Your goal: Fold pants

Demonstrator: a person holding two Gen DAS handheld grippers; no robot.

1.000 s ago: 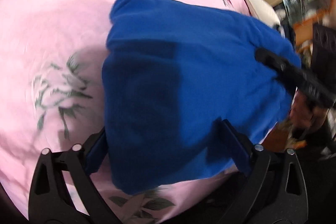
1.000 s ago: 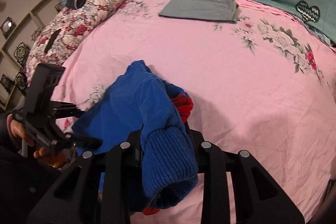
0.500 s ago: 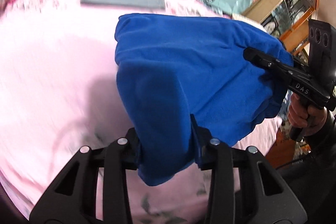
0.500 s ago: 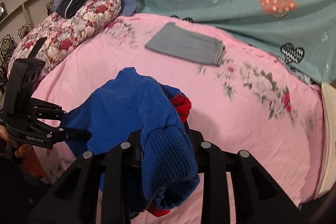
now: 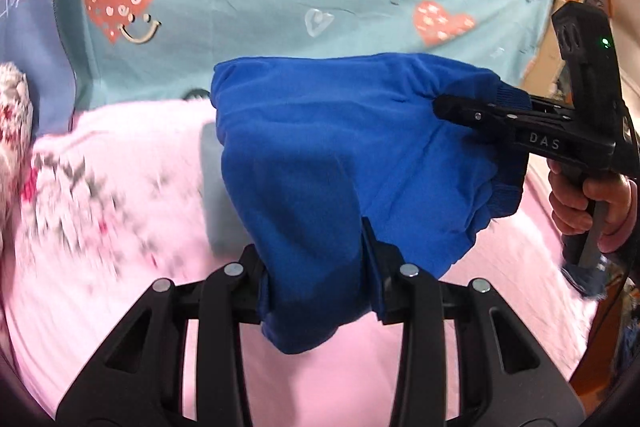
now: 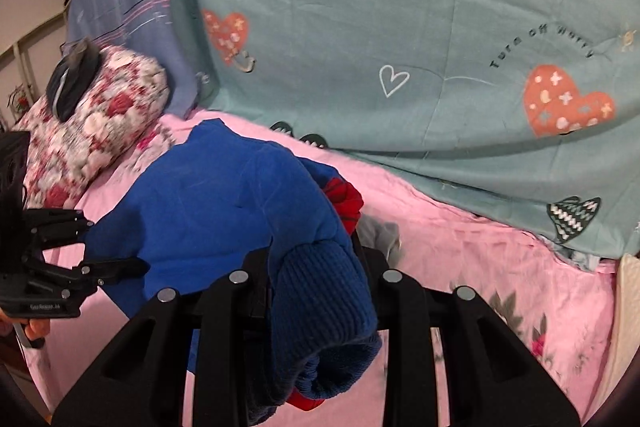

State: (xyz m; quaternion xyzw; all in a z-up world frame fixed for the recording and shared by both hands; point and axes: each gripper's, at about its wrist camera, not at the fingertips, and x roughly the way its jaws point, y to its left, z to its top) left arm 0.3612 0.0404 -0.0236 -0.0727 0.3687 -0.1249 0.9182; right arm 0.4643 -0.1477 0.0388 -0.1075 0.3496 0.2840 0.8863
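Pants (image 5: 332, 155): blue and soft, up in the air over the pink bed sheet (image 5: 100, 267), stretched between your two tools.
Left tool (image 5: 314, 259): your left tool is squeezed nearly closed on a bunched blue edge of the pants; the cloth fills the gap between its fingers and hangs out below them.
Right tool (image 6: 316, 259): your right tool is also squeezed nearly closed, on the thick ribbed band (image 6: 320, 311) of the pants; the band folds over and droops toward the camera.
Red part (image 6: 344, 203): a bit of red cloth peeks out of the blue just past your right tool, and more red shows under the band.
Your hand (image 5: 588, 203): in the left view it holds the handle of the right tool at the right edge.
Bed: pink sheet with flowers, blurry in the left view.
Blanket (image 6: 400, 27): teal with red hearts, lying at the back of the bed.
Pillow (image 6: 92, 131): flowery, at the left, with a dark thing (image 6: 72, 83) on top.
Grey cloth (image 5: 214, 195): lies on the sheet, partly hidden behind the pants.
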